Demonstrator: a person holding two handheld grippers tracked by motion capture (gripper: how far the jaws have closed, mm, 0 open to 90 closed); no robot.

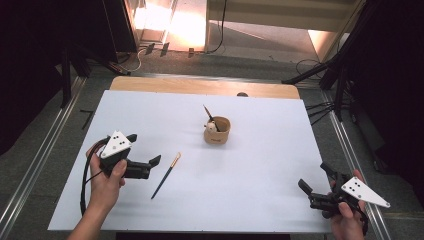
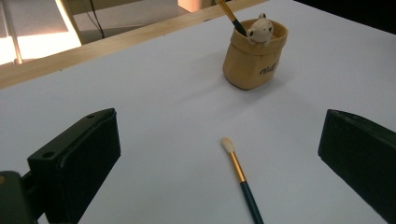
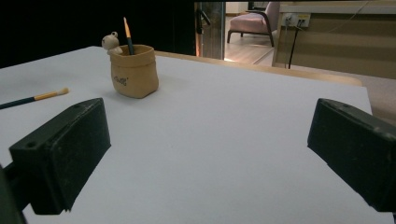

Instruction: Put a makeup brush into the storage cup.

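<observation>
A tan pouch-shaped holder (image 1: pixel 217 130) (image 2: pixel 255 53) (image 3: pixel 134 71) with a small bear figure on its rim stands near the table's middle, one brush upright in it. A second brush (image 1: pixel 166 175) (image 2: pixel 241 177) (image 3: pixel 34 98) with a dark handle, gold ferrule and pale tip lies flat on the white sheet. My left gripper (image 1: pixel 144 150) (image 2: pixel 219 161) hovers open just left of that brush, its jaws wide apart with the brush tip between them and farther off. My right gripper (image 1: pixel 315 178) (image 3: pixel 208 154) is open at the front right, nothing between its jaws.
The white sheet (image 1: pixel 260 165) covers a wooden table (image 1: pixel 200 86) whose far edge shows. Metal rails (image 1: pixel 40 160) run along both sides, with stand legs and cables (image 1: pixel 325 75) on the floor beyond.
</observation>
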